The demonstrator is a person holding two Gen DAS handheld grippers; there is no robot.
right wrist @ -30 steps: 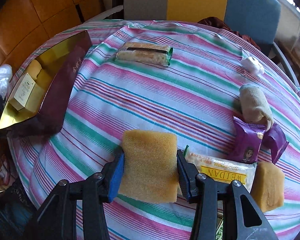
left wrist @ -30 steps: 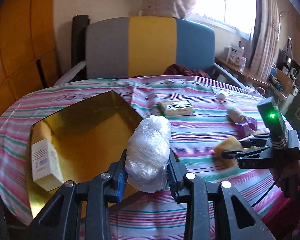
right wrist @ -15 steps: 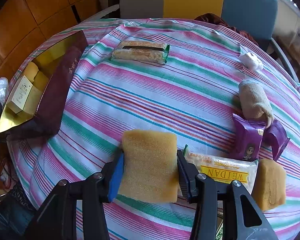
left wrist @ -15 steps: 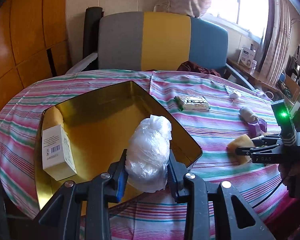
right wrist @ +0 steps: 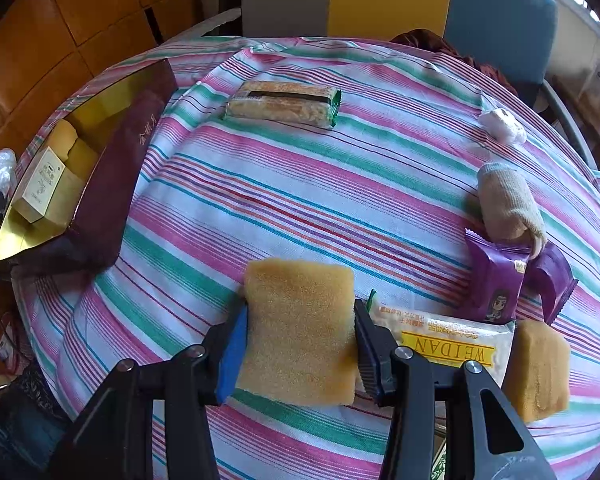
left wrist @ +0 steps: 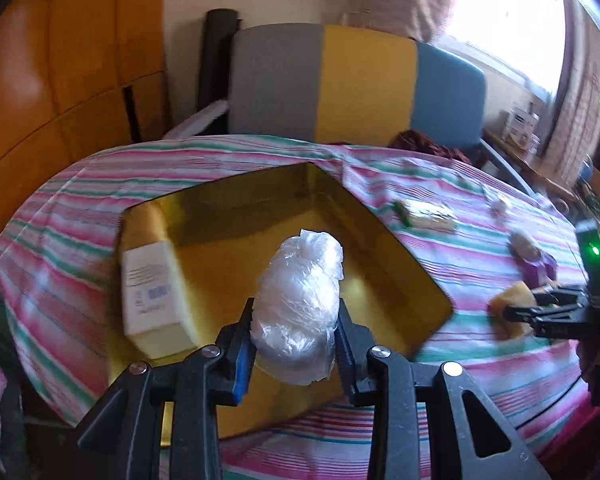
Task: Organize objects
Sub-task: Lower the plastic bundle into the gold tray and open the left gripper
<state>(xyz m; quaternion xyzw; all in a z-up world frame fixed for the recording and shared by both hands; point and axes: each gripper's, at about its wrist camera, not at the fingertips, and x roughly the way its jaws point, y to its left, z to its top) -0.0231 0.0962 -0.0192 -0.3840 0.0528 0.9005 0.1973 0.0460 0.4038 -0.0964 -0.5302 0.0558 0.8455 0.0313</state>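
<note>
One gold tin point(left wrist: 384, 240) holds one white box point(left wrist: 150, 288) and lies directly beyond the left tongs point(left wrist: 294, 344), which clamp one plastic-wrapped bundle point(left wrist: 300, 300) above its floor. Two sponges are on the cloth point(right wrist: 300, 184): the right tongs point(right wrist: 298, 344) grip one sponge point(right wrist: 300, 328); the second sponge point(right wrist: 538, 372) lies to their right, past one yellow packet point(right wrist: 448, 340).

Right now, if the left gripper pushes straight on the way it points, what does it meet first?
Likely the gold floor of the open box. The left gripper, shut on the plastic-wrapped bundle, points down into it, so the bundle would land first, right of the white carton. Depth is uncertain.
</note>
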